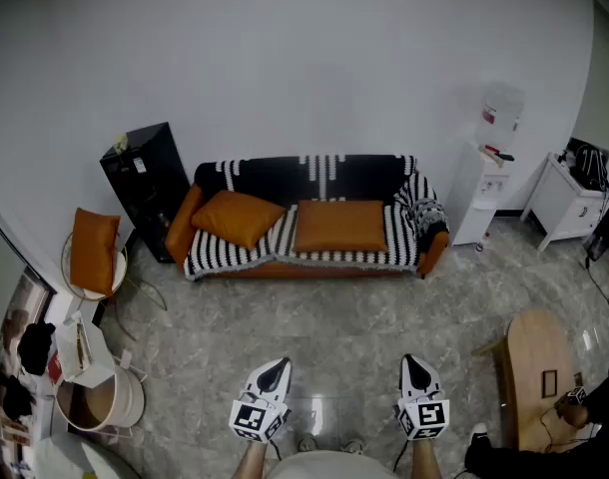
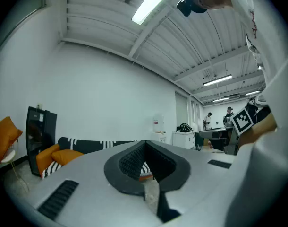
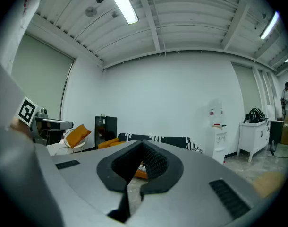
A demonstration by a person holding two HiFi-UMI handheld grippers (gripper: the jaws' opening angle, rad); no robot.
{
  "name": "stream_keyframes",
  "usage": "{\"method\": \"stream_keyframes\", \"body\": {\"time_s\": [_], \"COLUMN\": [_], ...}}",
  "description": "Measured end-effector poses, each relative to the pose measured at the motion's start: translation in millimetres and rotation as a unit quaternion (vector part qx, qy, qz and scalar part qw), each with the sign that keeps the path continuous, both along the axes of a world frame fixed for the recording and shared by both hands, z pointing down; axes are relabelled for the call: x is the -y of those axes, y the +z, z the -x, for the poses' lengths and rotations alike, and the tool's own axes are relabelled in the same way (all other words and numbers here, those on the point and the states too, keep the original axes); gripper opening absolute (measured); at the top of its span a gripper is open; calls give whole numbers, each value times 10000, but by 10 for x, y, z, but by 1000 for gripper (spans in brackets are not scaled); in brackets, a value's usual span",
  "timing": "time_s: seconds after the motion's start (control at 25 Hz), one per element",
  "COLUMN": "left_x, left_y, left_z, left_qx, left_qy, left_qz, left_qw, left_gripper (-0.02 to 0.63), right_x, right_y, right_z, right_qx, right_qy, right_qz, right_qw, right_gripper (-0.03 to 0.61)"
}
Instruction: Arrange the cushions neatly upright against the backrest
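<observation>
Place: an office or lab room with a lounge corner set up in it, rather than a home.
Seating: a sofa (image 1: 364, 173) under a black-and-white striped cover, with orange cushions (image 1: 339, 226) on it, against a bare white wall.
Fittings: a water dispenser (image 1: 481, 203) beside the sofa, a black cabinet (image 1: 145, 188) at its other end, a white side cabinet (image 1: 569, 203) further right.
Ceiling: an exposed ribbed ceiling (image 3: 182, 18) with long strip lights (image 3: 124, 4).
Floor: a glossy grey marbled floor (image 1: 354, 337).
Far end: what seem to be people (image 2: 228, 112) standing by desks, small and distant.
</observation>
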State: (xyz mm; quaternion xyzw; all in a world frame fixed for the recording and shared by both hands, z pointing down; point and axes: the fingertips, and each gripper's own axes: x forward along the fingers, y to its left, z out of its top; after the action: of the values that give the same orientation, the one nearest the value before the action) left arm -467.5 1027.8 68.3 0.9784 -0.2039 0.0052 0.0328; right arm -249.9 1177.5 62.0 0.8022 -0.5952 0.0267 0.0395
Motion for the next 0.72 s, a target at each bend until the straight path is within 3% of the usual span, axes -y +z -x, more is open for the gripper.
{"method": "stream_keyframes", "body": {"time_s": [0.2,0.72], "left_x": [151,-58], "left_y": [-128,-235], "left_z": [-153,-299], "left_qx": [-117,-163], "left_qy": [93,1], "left_qz": [-224,-232], "left_qw": [9996,9996], "left_gripper": [28,28], "right_x": [187,190], "right_y": [-67,-116], "right_z": [-73,-97], "right_qx": [-88,85], "right_qy": [-45,-500], "right_qz": [-188,-345], "right_qw": [9998,9981], "right_gripper": [28,29]}}
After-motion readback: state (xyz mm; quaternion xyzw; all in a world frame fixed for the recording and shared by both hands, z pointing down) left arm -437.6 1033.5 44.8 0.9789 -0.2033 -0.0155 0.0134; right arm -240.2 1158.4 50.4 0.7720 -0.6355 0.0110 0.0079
